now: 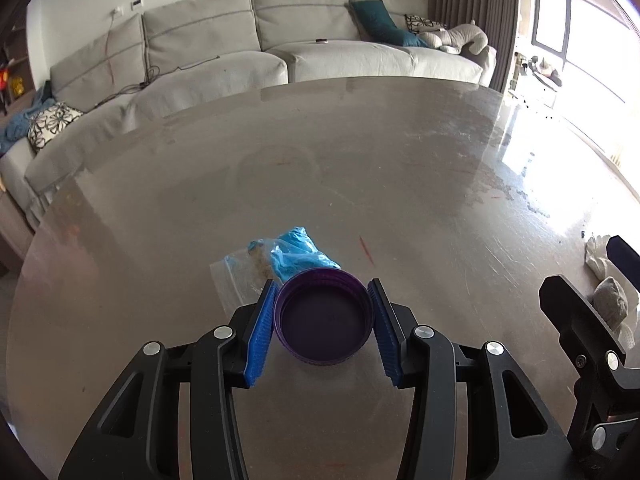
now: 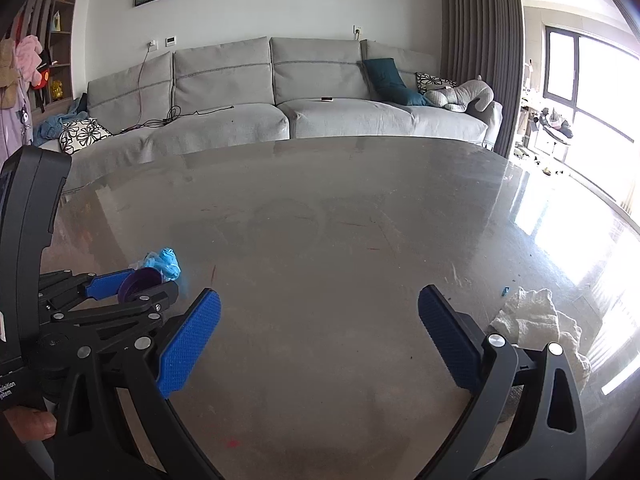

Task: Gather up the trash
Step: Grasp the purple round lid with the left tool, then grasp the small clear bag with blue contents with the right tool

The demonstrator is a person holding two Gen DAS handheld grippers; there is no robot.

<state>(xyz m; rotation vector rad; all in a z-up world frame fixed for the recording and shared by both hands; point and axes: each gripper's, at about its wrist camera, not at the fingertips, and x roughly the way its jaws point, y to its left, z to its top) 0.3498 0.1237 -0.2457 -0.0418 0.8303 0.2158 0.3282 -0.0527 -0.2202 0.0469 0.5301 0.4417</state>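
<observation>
- We see 1 grey sofa (image 2: 280,96) along the far wall, with 4 cushions on it: 2 teal, 2 flower-patterned, plus 1 grey soft toy (image 2: 464,96) at its right end.
- We count 1 grey table (image 1: 360,160), glossy and scratched, with pale ring marks and a few red streaks; strong daylight from the window (image 2: 580,72) on the right glares off its right side.
- 3 framed pictures hang above the sofa; a dark curtain (image 2: 476,40) hangs beside the window.
- We count 2 grippers. The left gripper (image 1: 323,320) has its blue pads pressed on either side of 1 purple cap (image 1: 324,316), open side facing the camera, held a little above the table.
- The right gripper (image 2: 320,332) has its jaws spread wide with nothing between them, over bare table.
- 1 crumpled white cloth (image 2: 536,320) lies on the table just right of the right gripper.
- 1 blue glove (image 1: 296,256), bunched up, lies on 1 clear plastic bag (image 1: 236,280) just beyond the cap.
- 1 tiny blue scrap (image 2: 505,291) sits near the cloth.
</observation>
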